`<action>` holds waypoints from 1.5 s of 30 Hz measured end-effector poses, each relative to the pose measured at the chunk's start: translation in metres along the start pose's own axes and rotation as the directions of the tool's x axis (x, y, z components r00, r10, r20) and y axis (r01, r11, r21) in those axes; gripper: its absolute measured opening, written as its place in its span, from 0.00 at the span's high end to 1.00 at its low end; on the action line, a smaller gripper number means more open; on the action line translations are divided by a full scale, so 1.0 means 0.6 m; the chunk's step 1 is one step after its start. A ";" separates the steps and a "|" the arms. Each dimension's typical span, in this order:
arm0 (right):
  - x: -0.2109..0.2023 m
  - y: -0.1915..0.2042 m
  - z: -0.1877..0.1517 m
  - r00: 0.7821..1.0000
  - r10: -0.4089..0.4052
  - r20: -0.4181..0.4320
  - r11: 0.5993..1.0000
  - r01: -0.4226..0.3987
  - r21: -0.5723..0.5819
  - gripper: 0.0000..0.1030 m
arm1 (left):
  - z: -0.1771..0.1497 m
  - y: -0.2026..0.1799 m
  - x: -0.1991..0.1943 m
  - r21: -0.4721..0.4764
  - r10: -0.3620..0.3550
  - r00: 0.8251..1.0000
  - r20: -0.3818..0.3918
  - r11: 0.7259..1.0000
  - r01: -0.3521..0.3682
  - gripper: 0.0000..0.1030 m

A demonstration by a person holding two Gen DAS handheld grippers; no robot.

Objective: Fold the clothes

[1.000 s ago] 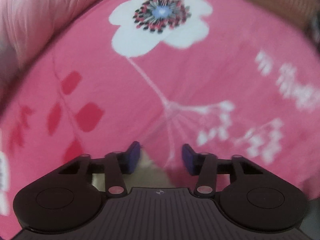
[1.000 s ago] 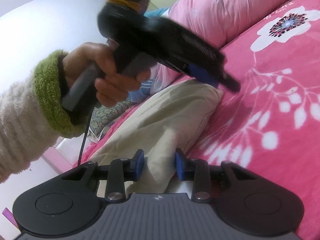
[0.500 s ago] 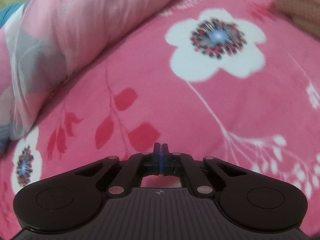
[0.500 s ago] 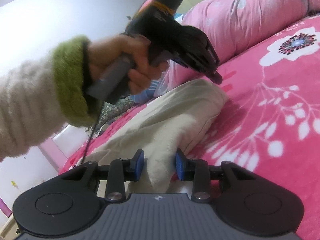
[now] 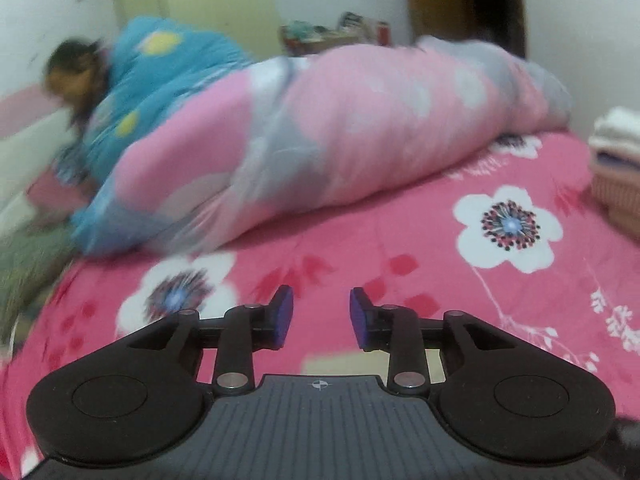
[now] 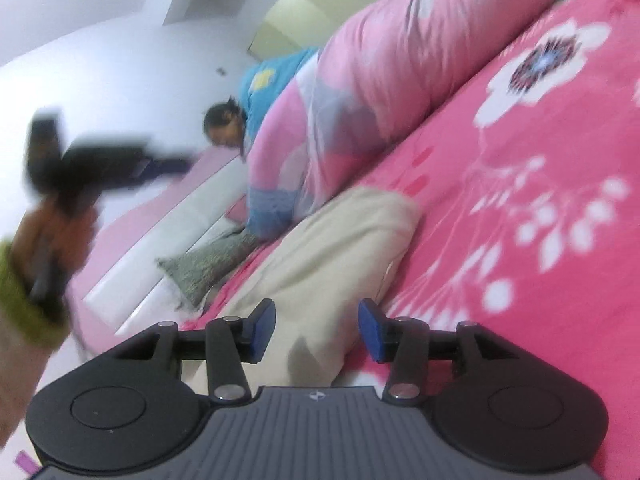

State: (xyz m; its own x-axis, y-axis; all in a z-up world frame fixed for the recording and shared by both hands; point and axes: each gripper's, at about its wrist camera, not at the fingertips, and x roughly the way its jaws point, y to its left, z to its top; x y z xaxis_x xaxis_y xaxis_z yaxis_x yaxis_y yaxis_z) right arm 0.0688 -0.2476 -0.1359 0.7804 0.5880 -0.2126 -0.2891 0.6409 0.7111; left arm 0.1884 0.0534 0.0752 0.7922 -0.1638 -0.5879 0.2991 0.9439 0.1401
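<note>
A beige garment [image 6: 332, 252] lies folded in a long band on the pink flowered bed sheet [image 6: 540, 208]. My right gripper [image 6: 316, 330] sits low over its near end. Its jaws are opening, and the cloth lies between the blue pads [image 6: 370, 330] without being pressed. My left gripper [image 5: 320, 316] hangs above the sheet [image 5: 400, 240], jaws opening with nothing between them. A strip of the beige garment [image 5: 340, 364] shows under it. In the right wrist view the left gripper [image 6: 168, 166] is blurred at the far left, held by a hand [image 6: 60, 220] with a green cuff.
A rolled pink duvet [image 5: 340, 132] lies across the back of the bed beside a blue quilt [image 5: 160, 76] and a person [image 5: 76, 76]. A stack of folded clothes [image 5: 616, 160] stands at the right edge. A grey-green pillow [image 6: 208, 264] rests by the white headboard [image 6: 160, 256].
My left gripper rose off the sheet and swung away to the left of the garment, its jaws shutting and then parting again. My right gripper's jaws widened around the beige cloth.
</note>
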 end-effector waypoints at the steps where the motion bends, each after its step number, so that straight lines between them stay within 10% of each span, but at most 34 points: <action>1: -0.008 0.008 0.005 0.999 -0.038 0.027 0.999 0.038 -0.029 0.52 | -0.021 0.023 -0.017 -0.038 -0.003 1.000 -0.003 0.999 0.003 0.69; 6: 0.001 0.088 0.045 0.995 -0.100 0.013 0.960 0.100 -0.260 0.53 | -0.164 0.083 -0.034 -0.205 -0.109 0.993 -0.052 0.974 0.096 0.60; 14: 0.139 0.253 0.093 0.977 -0.169 -0.126 0.789 0.057 -0.612 0.53 | -0.327 0.125 -0.038 -0.465 -0.263 0.965 -0.017 0.856 0.225 0.51; 22: 0.340 0.299 0.080 0.891 -0.307 -0.334 0.764 0.021 -0.645 0.59 | -0.392 0.140 -0.014 -0.524 -0.336 0.941 0.047 0.794 0.309 0.59; 26: 0.430 0.264 0.043 0.832 -0.444 -0.332 0.690 0.082 -0.719 0.64 | -0.412 0.141 -0.008 -0.516 -0.359 0.930 0.081 0.783 0.348 0.65; 30: 0.458 0.220 0.048 0.816 -0.470 -0.337 0.735 0.150 -0.662 0.64 | -0.422 0.146 -0.007 -0.507 -0.375 0.920 0.111 0.775 0.377 0.68; 34: 0.445 0.237 0.092 0.849 -0.424 -0.316 0.779 0.165 -0.604 0.62 | -0.429 0.149 -0.011 -0.485 -0.410 0.900 0.148 0.763 0.427 0.68; 37: 0.445 0.235 0.128 0.864 -0.378 -0.332 0.827 0.154 -0.540 0.36 | -0.433 0.154 -0.006 -0.495 -0.422 0.890 0.170 0.745 0.448 0.67; 40: 0.473 0.212 0.132 0.815 -0.380 -0.438 0.865 0.146 -0.479 0.22 | -0.437 0.154 -0.004 -0.512 -0.420 0.886 0.195 0.727 0.458 0.72; 43: 0.494 0.198 0.110 0.764 -0.415 -0.494 0.861 0.154 -0.485 0.49 | -0.436 0.151 -0.008 -0.513 -0.419 0.884 0.209 0.723 0.464 0.80; 45: 0.483 0.209 0.109 0.800 -0.382 -0.462 0.867 0.138 -0.478 0.99 | -0.435 0.150 -0.011 -0.512 -0.418 0.883 0.214 0.722 0.465 0.82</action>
State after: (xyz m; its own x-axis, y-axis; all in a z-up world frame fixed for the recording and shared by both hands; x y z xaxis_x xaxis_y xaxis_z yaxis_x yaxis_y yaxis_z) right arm 0.2948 -0.0291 -0.0645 0.4788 0.4535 -0.7517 -0.4082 0.8731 0.2666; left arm 0.0714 0.2141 -0.1165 0.6886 -0.6001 -0.4072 0.3124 0.7522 -0.5802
